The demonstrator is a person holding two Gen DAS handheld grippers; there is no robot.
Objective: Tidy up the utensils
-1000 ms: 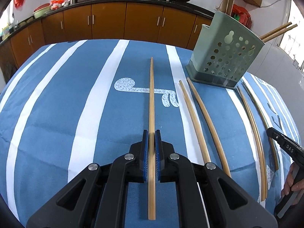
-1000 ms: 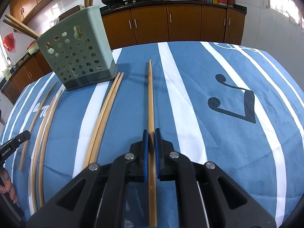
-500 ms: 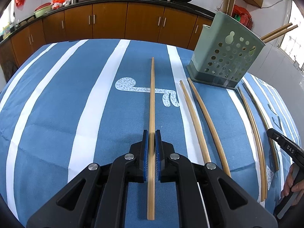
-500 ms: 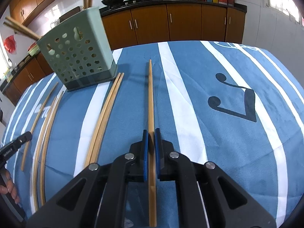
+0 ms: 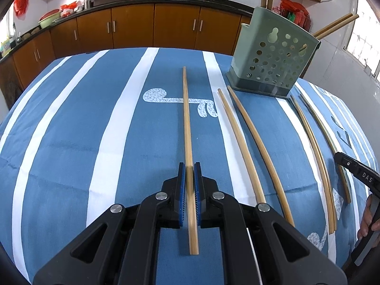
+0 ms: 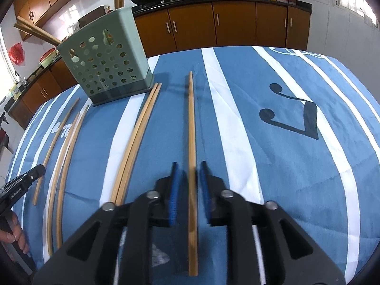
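Note:
In the left wrist view my left gripper is shut on a long bamboo chopstick that points away over the blue striped cloth. In the right wrist view my right gripper has its jaws opening; another chopstick lies between the blue pads, with a gap on each side. The green perforated holder stands at the far right, with chopsticks leaning out of it. In the right wrist view the holder is at the far left.
Loose chopsticks lie in pairs on the cloth: one pair right of my left gripper, another further right. The right wrist view shows a pair and more sticks to its left. Kitchen cabinets run behind the table.
The right gripper's jaws have parted from the chopstick they were clamping. The left gripper stays shut on its chopstick and has not moved.

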